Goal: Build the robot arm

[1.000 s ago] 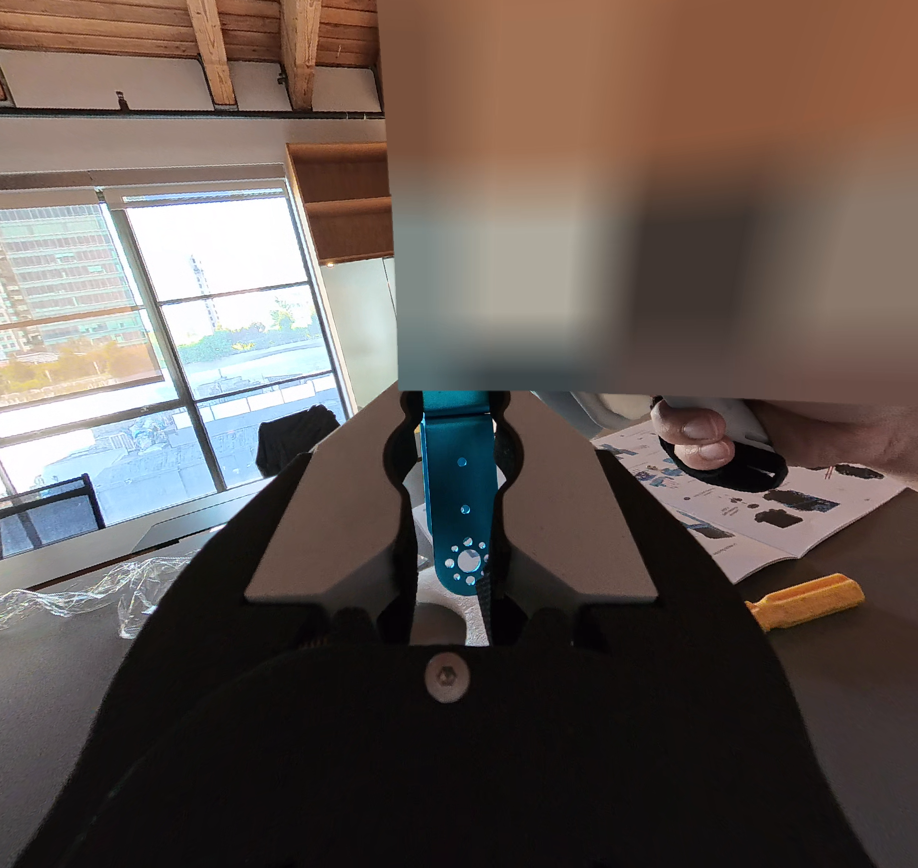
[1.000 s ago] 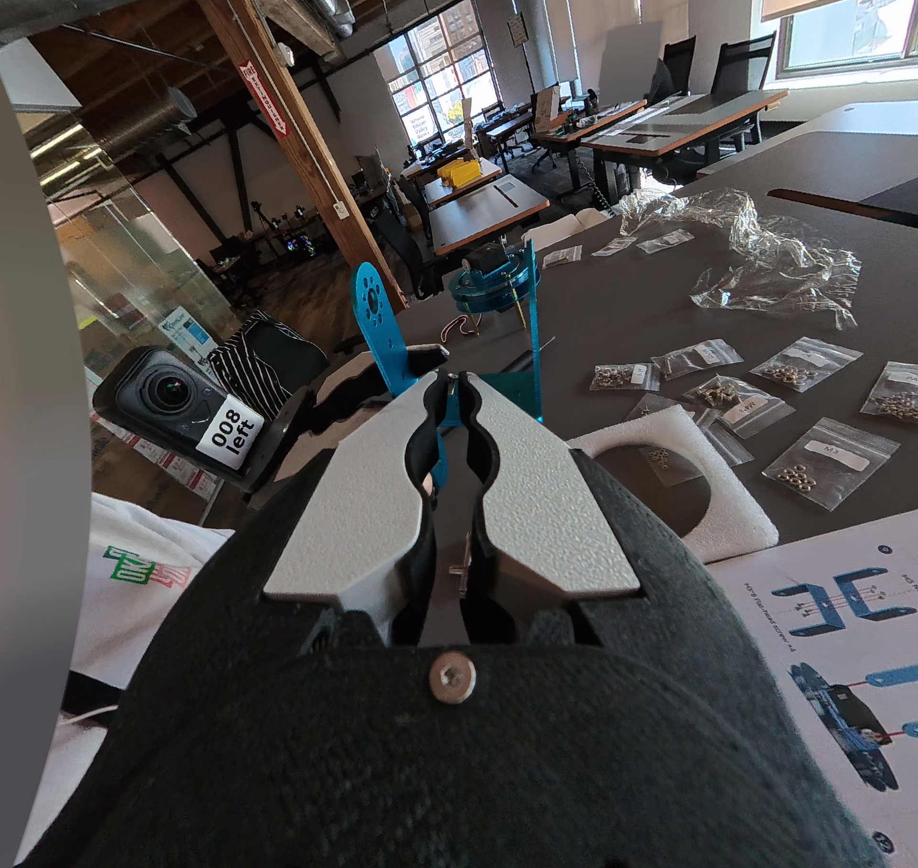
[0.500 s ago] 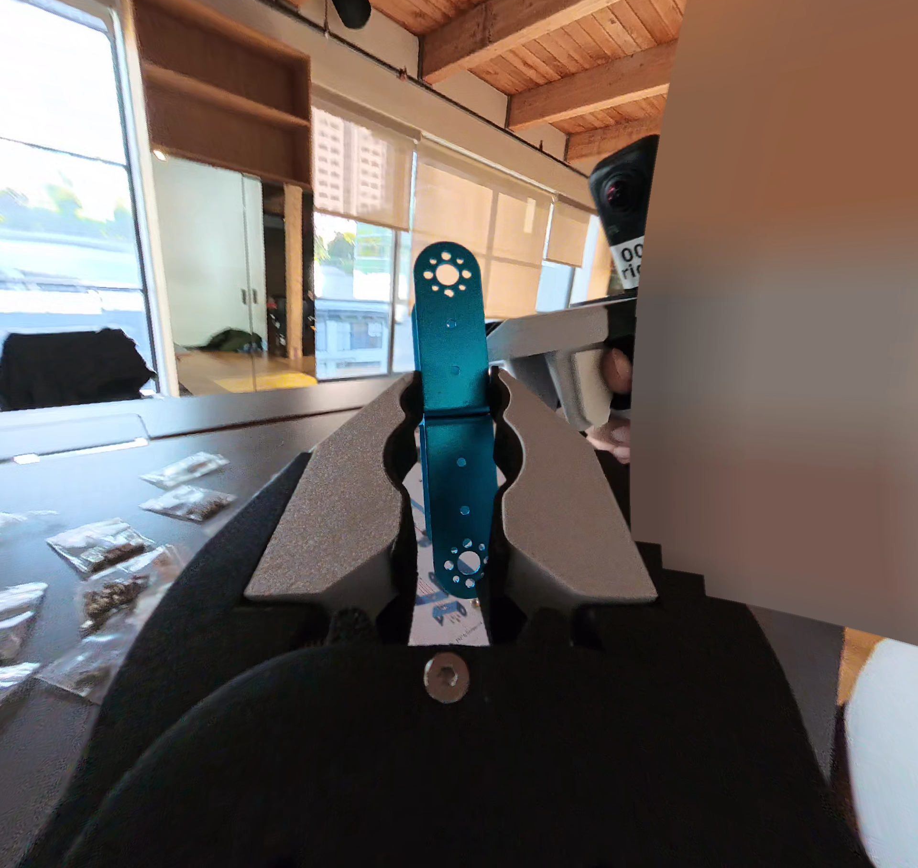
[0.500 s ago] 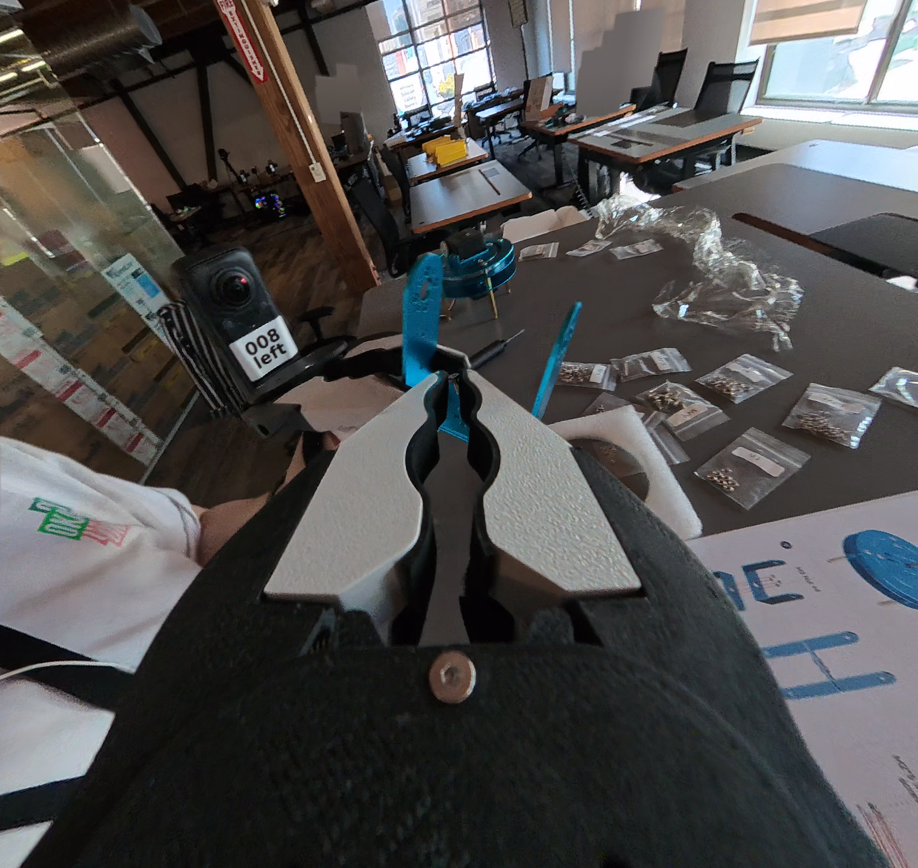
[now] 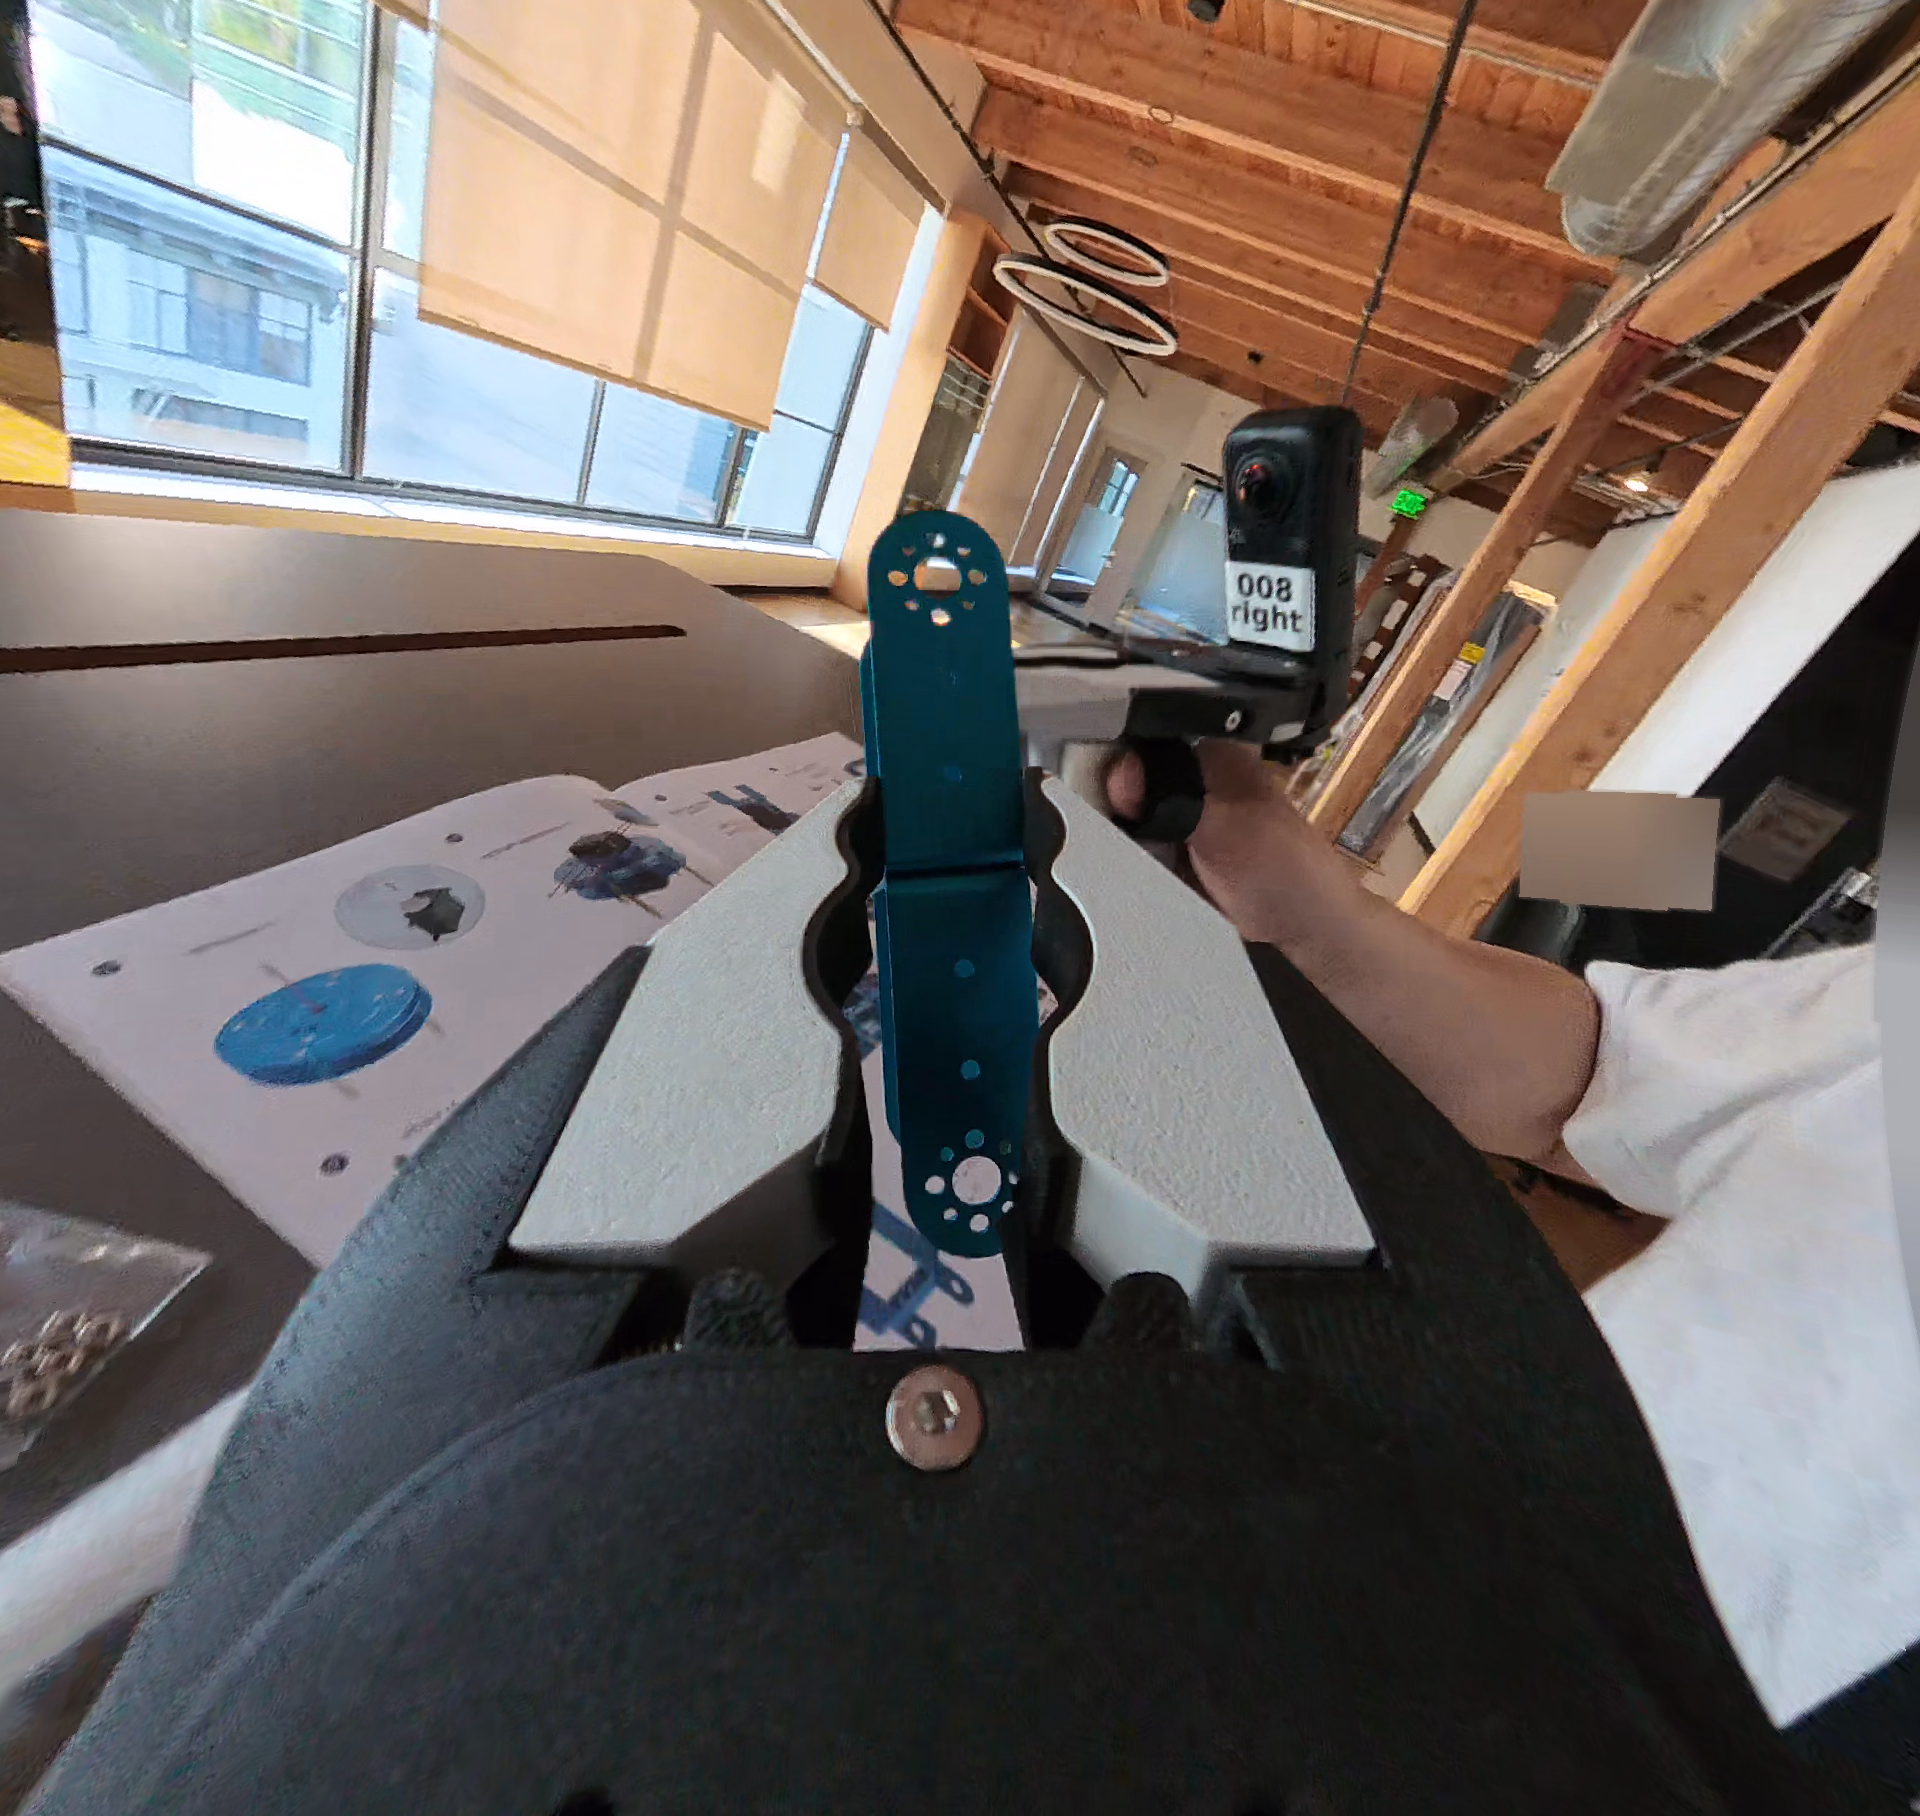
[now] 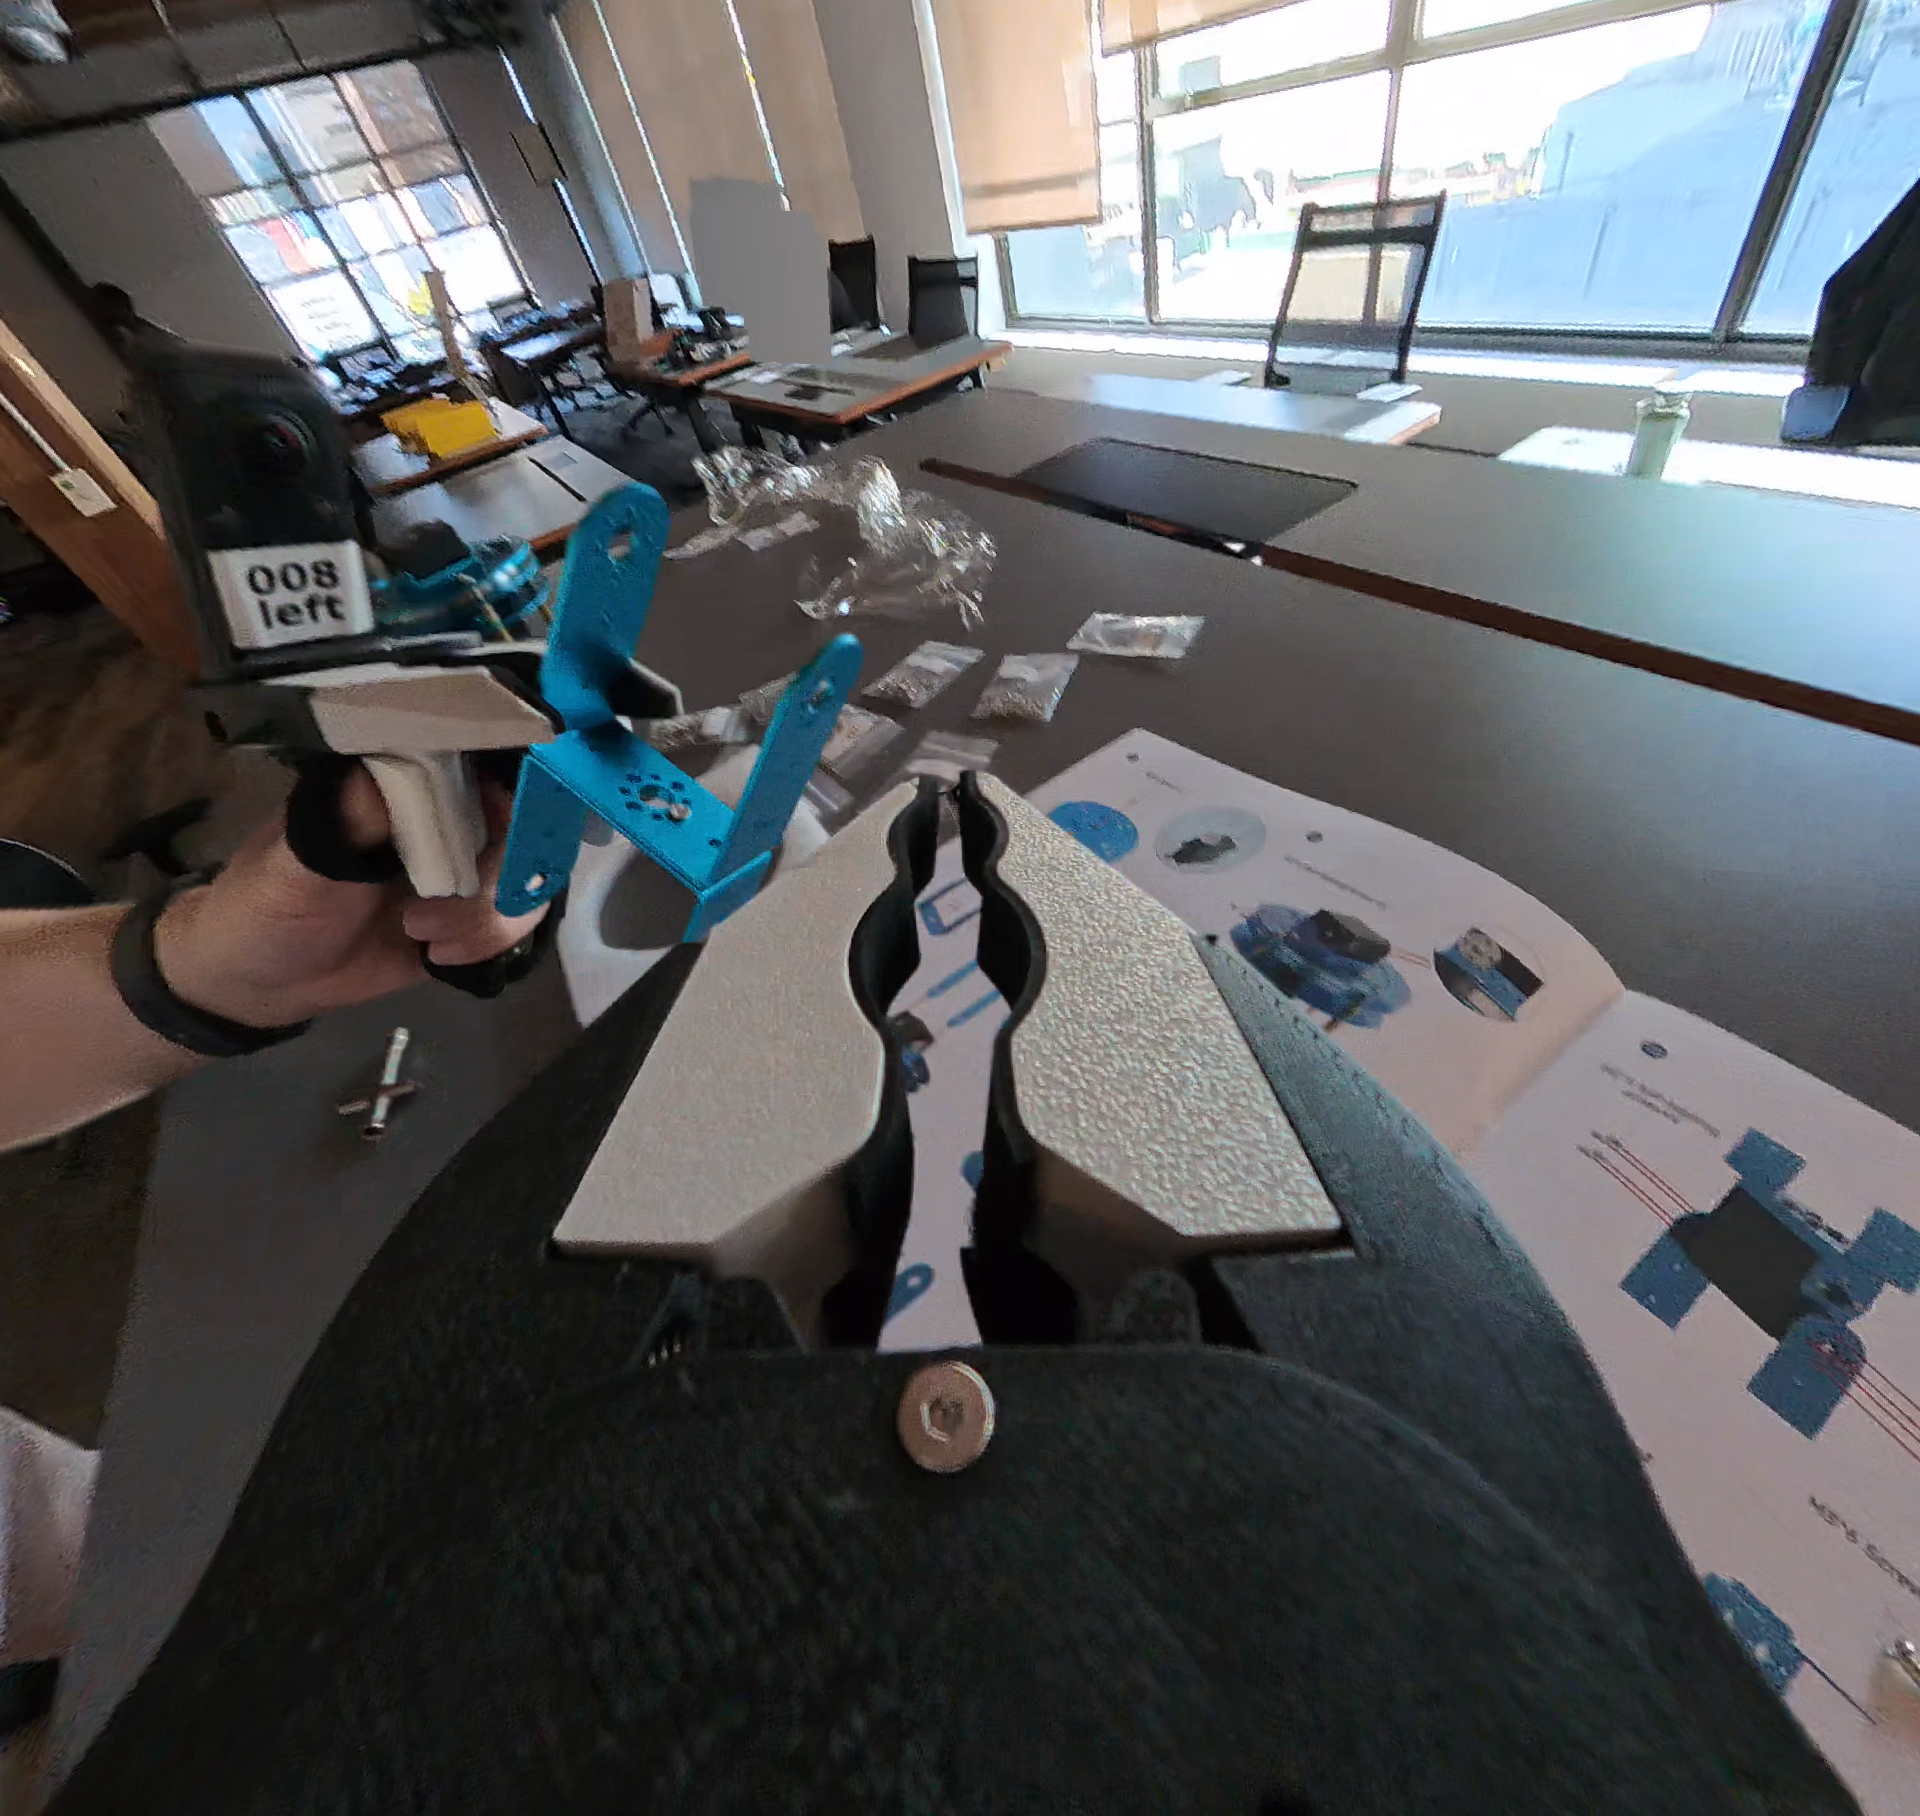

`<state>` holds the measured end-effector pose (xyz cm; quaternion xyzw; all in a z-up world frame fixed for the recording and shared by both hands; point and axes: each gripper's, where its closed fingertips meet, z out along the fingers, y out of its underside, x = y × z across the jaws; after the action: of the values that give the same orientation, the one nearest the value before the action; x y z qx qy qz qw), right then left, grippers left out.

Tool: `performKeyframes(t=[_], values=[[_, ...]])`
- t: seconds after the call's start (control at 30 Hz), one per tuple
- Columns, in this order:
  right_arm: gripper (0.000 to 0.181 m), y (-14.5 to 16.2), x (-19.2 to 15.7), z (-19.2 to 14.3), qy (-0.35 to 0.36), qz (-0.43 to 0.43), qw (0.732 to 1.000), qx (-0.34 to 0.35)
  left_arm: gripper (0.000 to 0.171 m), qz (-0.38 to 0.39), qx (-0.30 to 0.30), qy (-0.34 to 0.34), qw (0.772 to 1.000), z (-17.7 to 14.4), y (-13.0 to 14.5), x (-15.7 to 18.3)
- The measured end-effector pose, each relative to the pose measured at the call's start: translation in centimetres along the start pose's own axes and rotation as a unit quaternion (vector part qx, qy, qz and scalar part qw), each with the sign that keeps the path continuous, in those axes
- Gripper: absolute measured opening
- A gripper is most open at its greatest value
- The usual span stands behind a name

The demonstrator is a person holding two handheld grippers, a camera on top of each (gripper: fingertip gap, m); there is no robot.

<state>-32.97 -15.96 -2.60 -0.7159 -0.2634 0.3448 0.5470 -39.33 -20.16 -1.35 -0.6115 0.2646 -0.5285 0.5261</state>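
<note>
My left gripper [image 5: 948, 810] is shut on a blue metal U-shaped bracket [image 5: 940, 727] with ringed holes at its ends. It holds the bracket in the air above the dark table [image 6: 1455, 613]. In the right wrist view the left gripper [image 6: 582, 717] and the bracket [image 6: 644, 816] show at the left, held by a hand. My right gripper [image 6: 940, 792] is shut with nothing seen in it, just right of the bracket and apart from it, over an open instruction booklet [image 6: 1475, 997]. The right gripper's camera [image 5: 1288, 561] shows behind the bracket.
A small metal cross wrench [image 6: 382, 1091] lies on the table at the left. A white foam piece [image 6: 597, 899] sits under the bracket. Several small bags of hardware [image 6: 1023, 680], crumpled plastic wrap [image 6: 883, 551] and a blue round assembly [image 6: 499, 582] lie farther back. Desks and chairs stand beyond. The grippers' ends are close to 8 centimeters from one another.
Both grippers have swung round. The right gripper, earlier close up against the bracket, has drawn back to the right and now sits over the booklet. The left gripper still holds the bracket.
</note>
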Motion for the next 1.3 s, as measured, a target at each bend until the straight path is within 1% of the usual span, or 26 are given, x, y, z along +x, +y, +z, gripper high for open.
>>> performKeyframes(t=[0.07, 0.13, 0.17, 0.2, 0.3, 0.4, 0.5, 0.6, 0.73, 0.77, 0.87, 0.93, 1.03, 1.2, 1.3], values=[[0.003, 1.2, 0.6, 0.7, 0.010, -0.003, 1.000, -0.014, 0.025, -0.004, -0.001, 0.013, 1.000, 1.3, 0.3, -0.7], [0.004, 1.9, 0.9, 1.4, 0.016, 0.000, 1.000, -0.018, 0.025, -0.008, -0.024, 0.038, 0.999, 2.5, 1.1, -1.0], [0.003, 2.2, 1.1, 1.6, 0.019, 0.002, 1.000, -0.024, 0.025, -0.005, -0.039, 0.040, 0.998, 2.9, 1.8, -1.2], [0.003, 2.7, 1.6, 1.8, 0.033, 0.006, 0.999, -0.032, 0.025, 0.005, -0.052, 0.037, 0.998, 3.1, 2.4, -1.6], [0.004, 3.9, 2.1, 2.2, 0.037, 0.025, 0.998, -0.040, 0.025, 0.030, -0.075, 0.040, 0.996, 3.2, 3.4, -1.8], [0.004, 4.4, 2.1, 2.5, 0.040, 0.038, 0.998, -0.038, 0.025, 0.040, -0.129, 0.055, 0.989, 2.9, 4.7, -1.5], [0.004, 4.4, 2.0, 2.5, 0.042, 0.036, 0.998, -0.035, 0.025, 0.053, -0.218, 0.031, 0.974, 2.3, 6.6, -2.5], [0.004, 4.4, 1.6, 2.6, 0.035, 0.034, 0.998, -0.032, 0.025, 0.093, -0.246, 0.019, 0.965, 1.9, 6.5, -2.6], [0.004, 4.4, 0.6, 2.8, 0.020, 0.023, 0.999, -0.032, 0.029, 0.149, -0.253, 0.008, 0.956, 1.4, 6.3, -2.4], [0.004, 4.4, 0.4, 2.8, 0.019, 0.018, 0.999, -0.033, 0.033, 0.148, -0.251, 0.008, 0.956, 1.3, 6.2, -2.3], [0.004, 4.4, 0.0, 2.8, 0.019, 0.002, 0.999, -0.035, 0.024, 0.127, -0.255, 0.013, 0.958, 0.8, 6.3, -2.2], [0.004, 4.4, -0.2, 2.8, 0.018, -0.003, 0.999, -0.035, 0.027, 0.121, -0.255, 0.015, 0.959, 0.4, 6.0, -2.2], [0.003, 4.3, -0.2, 2.7, 0.019, -0.005, 0.999, -0.031, 0.027, 0.115, -0.258, 0.007, 0.959, -0.4, 5.6, -2.6], [0.004, 3.7, -0.3, 2.2, 0.007, 0.010, 1.000, -0.009, 0.023, 0.115, -0.246, 0.013, 0.962, -0.6, 5.1, -2.1], [0.003, 2.6, -0.8, 1.4, -0.009, 0.034, 0.999, 0.021, 0.022, 0.131, -0.246, 0.015, 0.960, -0.4, 5.1, -1.6]])
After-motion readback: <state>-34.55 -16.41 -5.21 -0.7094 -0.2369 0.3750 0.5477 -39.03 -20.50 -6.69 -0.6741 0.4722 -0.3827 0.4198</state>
